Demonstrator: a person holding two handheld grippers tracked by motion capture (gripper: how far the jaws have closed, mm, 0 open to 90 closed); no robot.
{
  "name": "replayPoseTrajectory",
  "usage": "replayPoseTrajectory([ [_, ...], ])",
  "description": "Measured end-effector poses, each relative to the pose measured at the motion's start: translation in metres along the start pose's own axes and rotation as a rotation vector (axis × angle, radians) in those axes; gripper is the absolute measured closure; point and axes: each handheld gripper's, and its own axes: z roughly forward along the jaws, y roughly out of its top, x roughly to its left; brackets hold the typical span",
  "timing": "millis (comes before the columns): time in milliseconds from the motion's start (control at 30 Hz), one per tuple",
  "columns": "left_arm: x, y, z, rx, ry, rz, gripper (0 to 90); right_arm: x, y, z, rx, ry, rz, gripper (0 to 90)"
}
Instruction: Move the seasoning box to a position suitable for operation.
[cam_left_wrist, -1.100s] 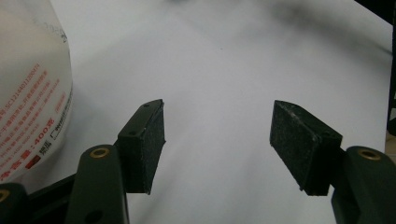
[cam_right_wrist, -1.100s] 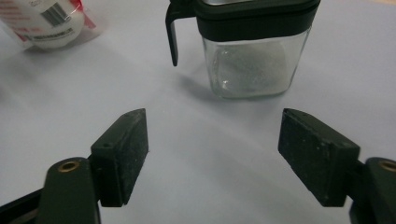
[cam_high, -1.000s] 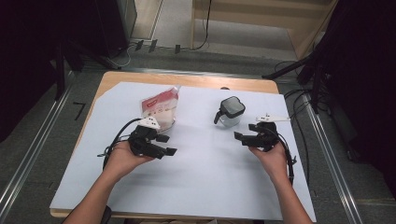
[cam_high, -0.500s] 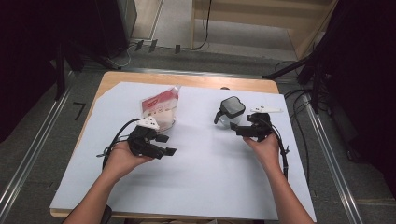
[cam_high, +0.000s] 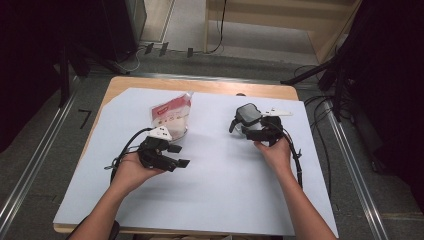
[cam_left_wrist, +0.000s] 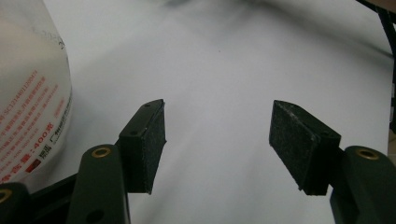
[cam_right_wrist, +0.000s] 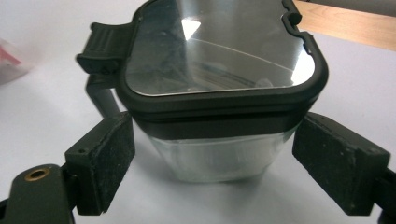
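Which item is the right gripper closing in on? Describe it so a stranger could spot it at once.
Start at the white sheet covering the table, then go to its far right part, just ahead of the right gripper. There stands a small clear container with a black-rimmed lid and a side latch. Its neighbour, the pouch, is soft, white and red-printed.

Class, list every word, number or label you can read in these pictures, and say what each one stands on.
"400" with a unit after it, in red: on the white bag, low on its side, in the left gripper view.
Other red print on that bag: too blurred to read.
Red label on the bag in the high view: too small to read.
Clear container with black lid: no text.
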Motion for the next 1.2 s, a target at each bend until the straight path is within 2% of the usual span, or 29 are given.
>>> replayPoseTrajectory([
  [100, 0.000, 0.000, -0.001, -0.006, -0.009, -0.001, 37.5, -0.001, 0.000, 0.004, -0.012, -0.006, -0.009, 13.8],
  [200, -0.001, -0.001, 0.000, -0.006, -0.011, -0.006, 37.4, -0.002, -0.001, 0.009, -0.011, -0.002, 0.009, 13.8],
  [400, -0.002, -0.003, -0.001, 0.007, -0.009, -0.002, 37.3, 0.000, 0.000, 0.013, -0.029, -0.013, -0.007, 13.8],
  [633, -0.002, -0.006, -0.003, 0.013, -0.001, -0.012, 37.1, 0.001, 0.002, 0.020, -0.064, -0.015, 0.014, 13.4],
  [833, -0.003, -0.007, -0.004, 0.022, 0.000, -0.015, 37.1, 0.001, 0.002, 0.021, -0.062, -0.018, -0.008, 14.2],
  [1067, -0.002, -0.008, -0.005, 0.008, -0.002, -0.014, 37.1, 0.002, 0.002, 0.019, -0.072, -0.029, -0.043, 15.2],
  [1200, -0.002, -0.008, -0.005, 0.015, 0.003, -0.015, 36.9, 0.002, 0.003, 0.017, -0.077, -0.034, -0.037, 15.6],
])
